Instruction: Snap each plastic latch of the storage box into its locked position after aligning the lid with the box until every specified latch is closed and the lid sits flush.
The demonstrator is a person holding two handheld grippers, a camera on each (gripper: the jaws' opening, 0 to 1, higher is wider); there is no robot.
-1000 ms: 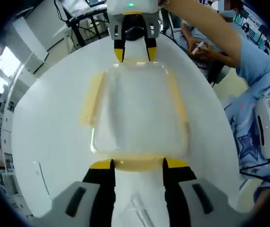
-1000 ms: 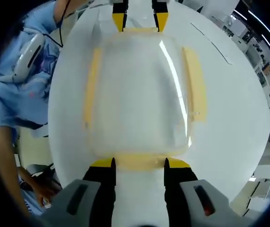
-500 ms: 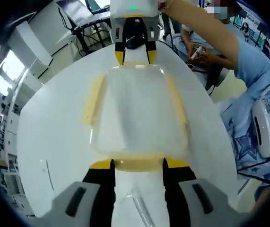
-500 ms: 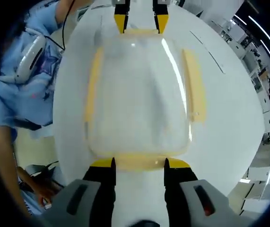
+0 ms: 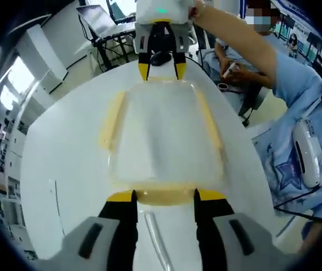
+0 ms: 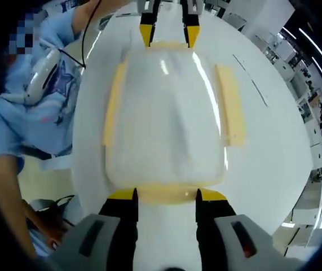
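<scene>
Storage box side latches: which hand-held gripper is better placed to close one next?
Neither clearly. Left hand-held gripper and right hand-held gripper each straddle an end latch; both side latches lie equally far off.

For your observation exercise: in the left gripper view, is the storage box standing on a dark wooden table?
No. The storage box, clear with pale yellow latches, stands on a plain white table.

A round white bench (image 5: 59, 164) is seen, with a clear storage box (image 5: 163, 135) with pale yellow latches resting at its centre, lid on.
</scene>
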